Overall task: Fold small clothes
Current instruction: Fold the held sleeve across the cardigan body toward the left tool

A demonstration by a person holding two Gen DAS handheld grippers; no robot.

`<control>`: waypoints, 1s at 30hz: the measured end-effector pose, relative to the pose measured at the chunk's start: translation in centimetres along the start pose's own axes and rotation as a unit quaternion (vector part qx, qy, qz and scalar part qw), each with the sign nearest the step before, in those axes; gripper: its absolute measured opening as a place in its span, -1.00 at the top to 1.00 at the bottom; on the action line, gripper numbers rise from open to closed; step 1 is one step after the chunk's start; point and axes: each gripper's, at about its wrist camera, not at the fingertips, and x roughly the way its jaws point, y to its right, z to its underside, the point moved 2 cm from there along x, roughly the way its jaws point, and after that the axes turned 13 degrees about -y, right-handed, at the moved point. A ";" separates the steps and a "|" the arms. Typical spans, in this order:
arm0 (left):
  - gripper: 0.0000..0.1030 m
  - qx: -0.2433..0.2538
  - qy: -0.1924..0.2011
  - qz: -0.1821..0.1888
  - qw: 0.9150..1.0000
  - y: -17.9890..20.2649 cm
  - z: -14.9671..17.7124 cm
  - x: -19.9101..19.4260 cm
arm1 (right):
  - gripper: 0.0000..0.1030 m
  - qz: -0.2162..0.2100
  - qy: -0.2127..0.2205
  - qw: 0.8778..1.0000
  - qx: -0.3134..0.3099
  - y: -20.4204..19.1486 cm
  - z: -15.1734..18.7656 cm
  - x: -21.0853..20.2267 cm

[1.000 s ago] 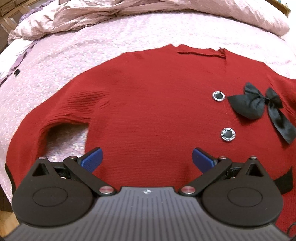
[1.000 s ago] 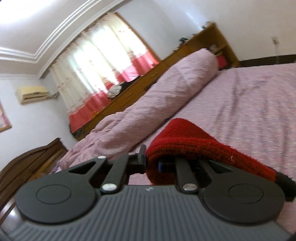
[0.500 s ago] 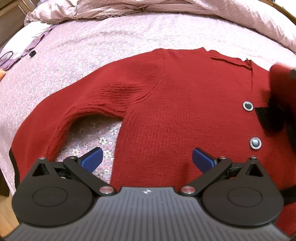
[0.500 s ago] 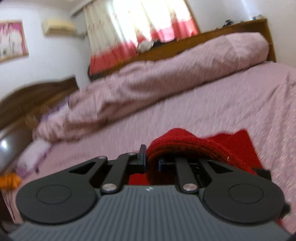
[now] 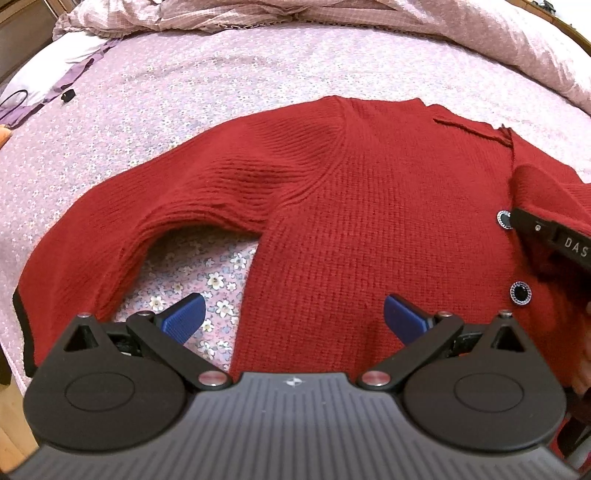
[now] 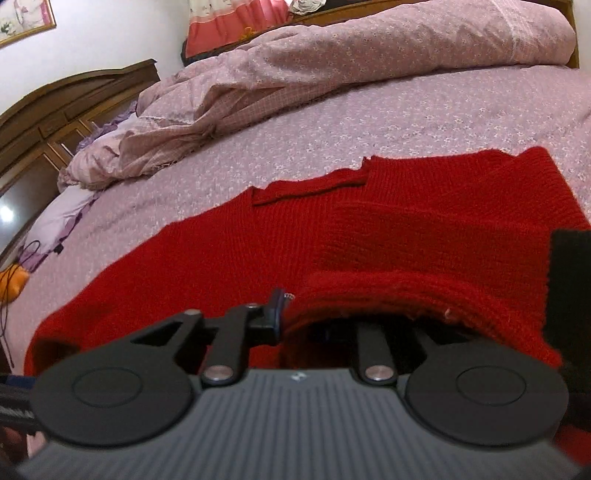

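Red knit sweater (image 5: 351,206) lies flat on the bed (image 5: 221,74), front up, two round buttons (image 5: 520,292) visible. Rumpled pink quilt (image 6: 332,62) heaped along the far side; wooden headboard (image 6: 74,96) beyond. Left gripper (image 5: 293,314) angled down over the sweater's lower edge, fingers wide apart, holding nothing. Right gripper (image 6: 314,317) low over the garment, sleeve (image 6: 406,295) folded across the chest between its fingers, which are opening.

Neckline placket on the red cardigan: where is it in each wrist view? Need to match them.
Left wrist: placket upper right, at the cardigan's far edge.
Right wrist: placket centre, slightly above middle, left of the folded-over sleeve.
Shared landmark: rumpled pink quilt along the far side of the bed.
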 end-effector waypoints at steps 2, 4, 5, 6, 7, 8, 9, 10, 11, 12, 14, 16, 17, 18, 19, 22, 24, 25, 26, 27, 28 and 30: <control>-1.00 0.004 0.001 0.000 1.000 0.2 0.0 -0.1 | 0.52 0.000 -0.001 1.000 -0.003 -0.1 0.1 -0.3; -1.00 0.007 0.004 0.001 1.000 0.4 0.0 -0.3 | 0.30 -0.003 -0.010 1.000 0.000 -0.3 0.0 -0.7; -1.00 0.009 0.006 0.001 1.000 0.5 0.0 -0.4 | 0.22 -0.006 -0.013 1.000 0.001 -0.4 -0.1 -0.9; -1.00 0.010 0.007 0.002 1.000 0.6 0.0 -0.5 | 0.05 -0.008 -0.015 1.000 0.002 -0.6 0.0 -1.3; -1.00 0.012 0.009 0.002 1.000 0.7 0.0 -0.7 | -0.07 -0.011 -0.017 1.000 0.001 -0.7 0.1 -1.7; -1.00 0.013 0.011 0.002 1.000 0.8 0.0 -0.8 | -0.10 -0.013 -0.019 1.000 0.000 -0.9 0.2 -2.1; -1.00 0.015 0.013 0.002 1.000 1.0 0.0 -0.9 | -0.11 -0.016 -0.022 1.000 -0.002 -1.0 0.4 -2.6; -1.00 0.018 0.014 0.001 1.000 1.1 0.0 -1.0 | -0.11 -0.018 -0.026 1.000 -0.003 -1.1 0.4 -2.7; -1.00 0.020 0.015 0.002 1.000 1.3 0.0 -1.1 | -0.11 -0.017 -0.031 0.999 -0.001 -1.0 0.6 -3.1; -1.00 0.025 0.017 0.003 1.000 1.5 0.0 -1.2 | -0.11 -0.018 -0.035 0.999 0.003 -0.9 0.9 -3.6; -1.00 0.032 0.019 0.004 0.999 2.0 0.0 -1.5 | -0.11 -0.021 -0.040 0.999 0.009 -0.6 1.2 -4.3; -1.00 0.040 0.021 0.005 0.999 2.4 0.0 -1.6 | -0.12 -0.023 -0.045 0.999 0.014 -0.3 1.8 -5.5; -1.00 0.044 0.022 0.005 0.999 2.7 0.0 -1.7 | -0.12 -0.021 -0.047 0.999 0.014 -0.2 2.0 -6.1; -1.00 0.049 0.023 0.006 0.999 3.1 0.1 -1.8 | -0.12 -0.018 -0.048 0.999 0.015 0.1 2.2 -6.9; -1.00 0.053 0.024 0.006 0.998 3.5 0.1 -1.9 | -0.12 -0.016 -0.048 0.999 0.016 0.3 2.3 -7.4; -1.00 0.074 0.027 0.005 0.997 5.0 0.2 -2.1 | -0.13 -0.009 -0.050 0.998 0.021 1.2 2.8 -8.9; -1.00 0.088 0.029 0.005 0.996 5.9 0.2 -2.2 | -0.13 0.001 -0.049 0.998 0.024 2.0 3.1 -9.8; -1.00 0.095 0.030 0.005 0.995 6.4 0.2 -2.2 | -0.13 0.007 -0.049 0.998 0.024 2.3 3.2 -10.1; -1.00 0.101 0.030 0.006 0.994 7.0 0.2 -2.2 | -0.13 0.016 -0.049 0.998 0.023 2.7 3.3 -10.4; -1.00 0.108 0.030 0.007 0.994 7.6 0.2 -2.2 | -0.13 0.026 -0.049 0.998 0.021 3.1 3.4 -10.8; -1.00 0.115 0.029 0.008 0.993 8.2 0.2 -2.2 | -0.13 0.034 -0.049 0.998 0.019 3.4 3.5 -11.0; -1.00 0.129 0.029 0.008 0.991 9.4 0.4 -2.2 | -0.13 0.047 -0.049 0.998 0.015 4.1 3.7 -11.5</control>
